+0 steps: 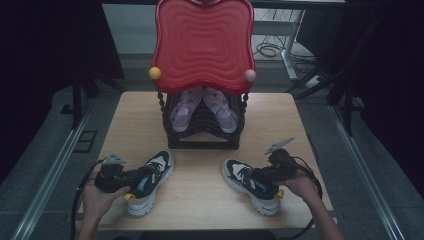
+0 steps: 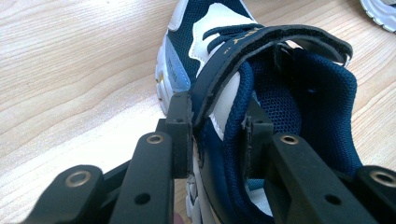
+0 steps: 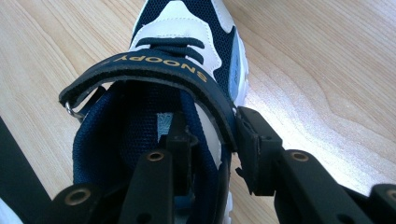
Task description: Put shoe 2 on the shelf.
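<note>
- Step in hand: gripping both sneakers, one per claw, at the collar side wall.
- Left claw (image 1: 134, 181) at lower left of the high view; in the left gripper view one jaw sits inside the opening, the other outside, pads pressed on the side wall and strap end of the left sneaker (image 2: 261, 93). Holding it.
- Right claw (image 1: 259, 176) at lower right of the high view; in the right gripper view one jaw is inside the right sneaker (image 3: 177, 60), the other outside against the wall just under the strap. Clamped on it.
- Both sneakers rest flat on the counter (image 1: 200, 185), toes pointing toward the upper middle of the frame, well apart from each other.
- Next move, my guess: lift both and carry them up-frame to the shoe rack (image 1: 204, 131). Needs a firm pinch, since the thin wall may flex and the sneakers could tilt or slip.
- Around: the rack is black, at centre of the high view, with a pair of lilac sandals (image 1: 202, 107) already on its slats.
- In the way: red tray-like top (image 1: 202, 42) overhangs the rack, with yellow and pink knobs at its corners; the sandals fill the middle shelf, so room looks tight. Low approach needed.
</note>
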`<state>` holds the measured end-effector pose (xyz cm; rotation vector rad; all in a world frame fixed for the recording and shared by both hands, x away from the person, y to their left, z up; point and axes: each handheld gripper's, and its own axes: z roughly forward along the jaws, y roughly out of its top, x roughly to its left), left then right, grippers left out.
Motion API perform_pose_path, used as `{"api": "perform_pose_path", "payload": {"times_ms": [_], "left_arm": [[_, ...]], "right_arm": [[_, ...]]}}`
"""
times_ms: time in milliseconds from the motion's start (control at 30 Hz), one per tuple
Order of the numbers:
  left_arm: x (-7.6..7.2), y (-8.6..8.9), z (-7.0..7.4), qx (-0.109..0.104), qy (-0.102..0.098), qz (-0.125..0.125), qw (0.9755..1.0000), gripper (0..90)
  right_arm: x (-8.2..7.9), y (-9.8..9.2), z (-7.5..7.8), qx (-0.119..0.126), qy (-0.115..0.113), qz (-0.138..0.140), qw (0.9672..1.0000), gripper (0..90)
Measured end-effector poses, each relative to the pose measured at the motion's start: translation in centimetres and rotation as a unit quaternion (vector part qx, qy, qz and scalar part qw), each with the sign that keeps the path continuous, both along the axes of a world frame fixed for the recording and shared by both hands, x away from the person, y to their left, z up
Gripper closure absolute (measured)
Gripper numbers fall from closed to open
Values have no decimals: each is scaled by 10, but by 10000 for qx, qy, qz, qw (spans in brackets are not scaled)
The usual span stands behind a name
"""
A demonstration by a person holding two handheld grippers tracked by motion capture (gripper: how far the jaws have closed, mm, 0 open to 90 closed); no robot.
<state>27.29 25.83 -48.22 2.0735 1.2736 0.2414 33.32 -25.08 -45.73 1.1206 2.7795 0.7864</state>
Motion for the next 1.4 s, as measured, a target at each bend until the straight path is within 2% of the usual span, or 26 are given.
{"api": "perform_pose_path", "payload": {"times_ms": [133,400,667,767,800,867,1167,1300,1400], "left_arm": [[0,0,0,-2,3,7,10000,708],[0,0,0,-14,-54,54,10000,721],[-2,2,3,-144,-144,94,9997,725],[-2,5,4,-286,-185,141,9993,724],[-2,6,4,-349,-201,151,9991,724],[-3,9,5,-475,-238,179,9984,725],[-6,23,8,-944,-426,375,9939,724],[-8,27,10,-1150,-505,427,9912,723],[-9,30,12,-1272,-577,466,9891,722]], "right_arm": [[-2,0,0,0,-103,-28,9999,720],[-8,-6,-4,266,-360,-202,9988,743],[-15,-13,-7,590,-531,-347,9962,746],[-17,-18,-8,765,-583,-430,9944,747],[-19,-22,-9,908,-610,-499,9927,749],[-20,-24,-9,981,-628,-533,9918,749],[-29,-41,-13,1569,-800,-839,9808,751],[-33,-49,-12,1849,-893,-989,9737,750],[-36,-56,-14,2094,-953,-1141,9665,750]]}}
